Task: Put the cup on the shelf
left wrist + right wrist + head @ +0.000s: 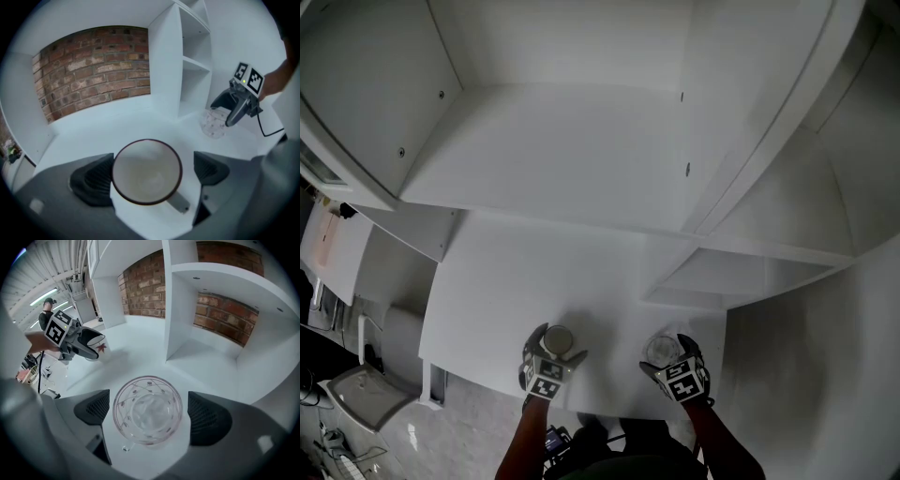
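Wide-open jaws grip nothing: left gripper [152,175] straddles a white mug [146,169], right gripper [149,413] a glass cup [147,408].

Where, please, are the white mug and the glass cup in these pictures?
white mug [146,171], left gripper view, its inside bottom.
glass cup [147,411], right gripper view, its inside bottom.
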A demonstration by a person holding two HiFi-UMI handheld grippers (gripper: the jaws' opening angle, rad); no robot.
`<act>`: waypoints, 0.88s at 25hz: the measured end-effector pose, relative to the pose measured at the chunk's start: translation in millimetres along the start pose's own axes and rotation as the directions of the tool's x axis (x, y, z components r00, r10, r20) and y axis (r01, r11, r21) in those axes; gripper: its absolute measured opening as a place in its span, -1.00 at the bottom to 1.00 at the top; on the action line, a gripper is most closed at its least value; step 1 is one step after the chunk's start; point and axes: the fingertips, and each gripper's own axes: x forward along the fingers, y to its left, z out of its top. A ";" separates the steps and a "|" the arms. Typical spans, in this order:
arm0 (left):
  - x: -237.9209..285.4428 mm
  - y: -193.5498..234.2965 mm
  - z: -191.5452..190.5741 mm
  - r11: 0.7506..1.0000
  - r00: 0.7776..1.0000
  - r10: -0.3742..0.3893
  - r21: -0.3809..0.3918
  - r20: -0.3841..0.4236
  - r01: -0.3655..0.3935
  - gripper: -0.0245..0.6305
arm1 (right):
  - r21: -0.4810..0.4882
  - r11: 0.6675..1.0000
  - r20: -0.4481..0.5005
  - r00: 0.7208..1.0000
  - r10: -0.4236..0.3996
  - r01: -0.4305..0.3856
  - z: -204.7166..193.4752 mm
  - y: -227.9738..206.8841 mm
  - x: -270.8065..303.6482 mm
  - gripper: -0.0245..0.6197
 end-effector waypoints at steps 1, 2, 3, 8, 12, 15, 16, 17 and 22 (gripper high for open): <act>1.4 0.7 -1.1 1.000 1.000 0.004 0.004 -0.004 -0.004 0.66 | 0.003 1.000 -0.009 1.000 0.001 -0.001 -2.7 0.1 1.7 0.72; 2.4 1.7 -0.7 1.000 1.000 0.009 0.005 -0.002 -0.009 0.66 | 0.004 1.000 -0.014 1.000 0.002 -0.001 -5.9 -0.2 4.3 0.72; 3.0 2.7 0.3 1.000 1.000 0.014 0.004 0.005 -0.014 0.66 | 0.003 1.000 -0.016 1.000 0.001 -0.001 -9.2 -0.7 7.2 0.72; 4.8 6.7 0.0 0.999 0.999 0.046 0.004 0.014 -0.046 0.62 | -0.004 1.000 -0.017 1.000 -0.013 0.013 -13.7 -2.1 12.8 0.63; 3.9 16.0 0.6 0.996 0.995 0.090 0.008 0.032 -0.090 0.33 | 0.005 1.000 0.011 1.000 -0.024 0.024 -11.4 -2.7 14.3 0.58; 4.1 17.4 0.9 0.994 0.991 0.110 -0.010 0.081 -0.110 0.32 | 0.016 0.999 0.037 0.999 -0.032 0.032 -10.1 -3.0 14.5 0.57; 3.8 16.9 -0.3 0.993 0.989 0.116 -0.014 0.090 -0.116 0.32 | 0.021 0.999 0.041 0.999 -0.035 0.034 -10.1 -3.0 14.1 0.57; 3.3 16.2 -0.7 0.993 0.988 0.122 -0.015 0.097 -0.121 0.31 | 0.025 0.999 0.043 0.998 -0.036 0.035 -10.1 -3.1 13.8 0.57; -0.9 16.2 2.6 0.991 0.984 0.133 -0.029 0.122 -0.131 0.31 | 0.038 0.999 0.058 0.997 -0.040 0.038 -11.3 -3.8 13.8 0.56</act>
